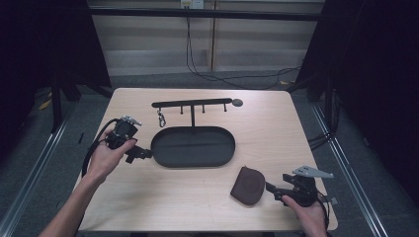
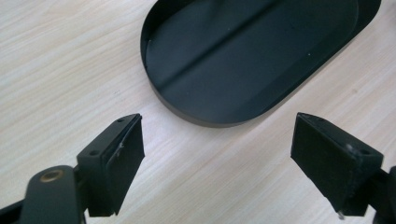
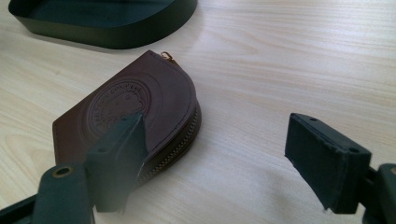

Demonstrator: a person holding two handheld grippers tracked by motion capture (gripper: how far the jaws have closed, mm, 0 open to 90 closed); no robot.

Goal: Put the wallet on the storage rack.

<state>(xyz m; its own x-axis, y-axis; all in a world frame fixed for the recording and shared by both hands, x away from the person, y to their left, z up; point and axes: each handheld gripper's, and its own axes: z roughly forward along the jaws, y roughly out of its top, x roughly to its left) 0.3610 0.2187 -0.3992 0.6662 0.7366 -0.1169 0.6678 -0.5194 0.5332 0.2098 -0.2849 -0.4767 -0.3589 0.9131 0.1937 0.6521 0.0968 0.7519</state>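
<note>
A brown leather zip pouch (image 1: 248, 185) (image 3: 135, 109) with an embossed round stamp lies flat on the wooden table, near its front edge. My right gripper (image 1: 273, 190) (image 3: 217, 161) is open just to the right of it, and one of its jaws overlaps the pouch's edge in the right gripper view. A black oval tray (image 1: 168, 160) (image 2: 177, 100) sits mid-table. My left gripper (image 1: 143, 153) (image 2: 217, 156) is open at the tray's left end, with nothing between its jaws.
A black rack with hooks (image 1: 191, 103) stands behind the tray, and a metal clasp (image 1: 161, 118) hangs from its left hook. Bare tabletop (image 1: 276, 133) stretches to the right of the tray. Cables (image 1: 232, 76) lie on the floor beyond the table.
</note>
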